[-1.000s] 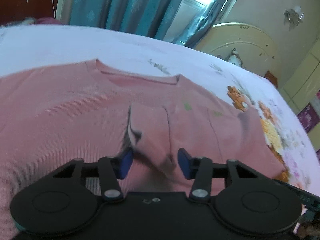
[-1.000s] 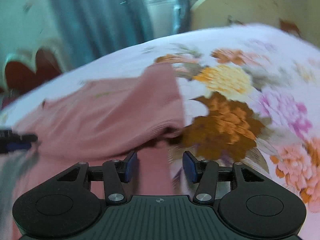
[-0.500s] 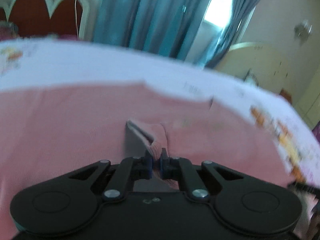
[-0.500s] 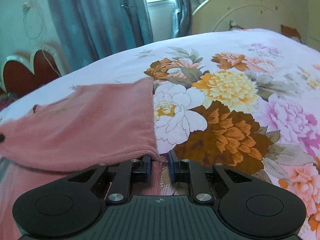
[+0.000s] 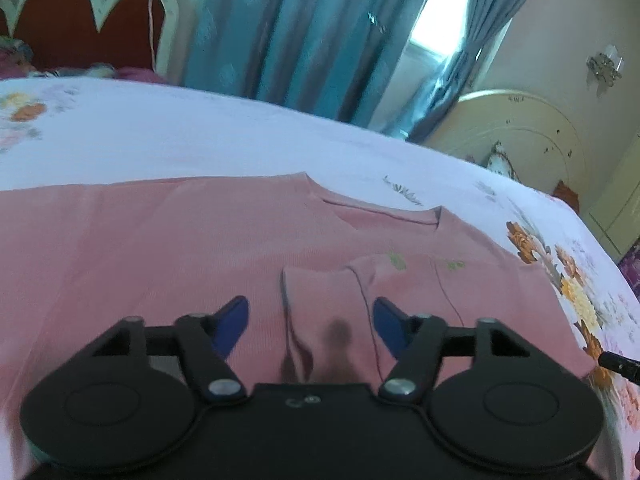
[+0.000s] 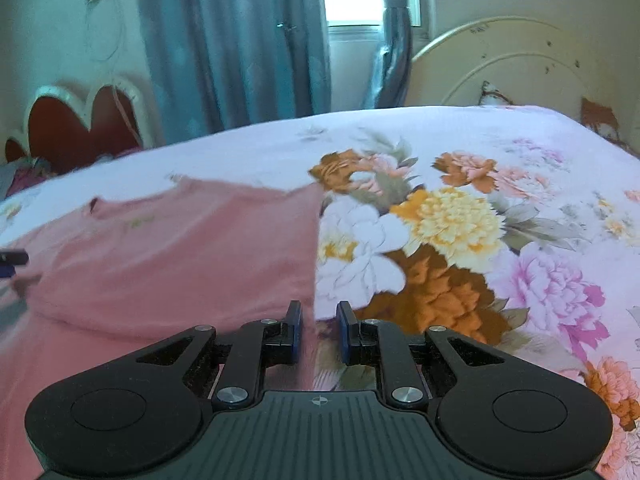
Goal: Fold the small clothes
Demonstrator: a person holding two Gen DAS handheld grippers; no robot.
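Observation:
A pink knit shirt (image 5: 160,248) lies spread on the flowered bedsheet (image 5: 200,140), neckline (image 5: 384,212) toward the far side. One sleeve is folded across the chest, and its cuff (image 5: 324,300) lies flat between the fingers of my left gripper (image 5: 310,320). Those jaws are opening and the pads stand clear of the cuff. In the right wrist view the shirt (image 6: 180,260) has its right side folded over. My right gripper (image 6: 319,332) is nearly closed, pinching the shirt's near right edge, with flowered sheet (image 6: 440,220) showing beside it.
A red and white scalloped headboard (image 5: 80,28) stands at the far left, with blue curtains (image 5: 300,32) and a bright window behind the bed. A cream rounded board (image 5: 528,132) rises at the far right. The right gripper's tip (image 5: 620,364) shows at the shirt's right edge.
My left gripper, shut on the sleeve cuff half a second ago, has let go and drawn back. The right gripper closed on the shirt's edge and has kept still since.

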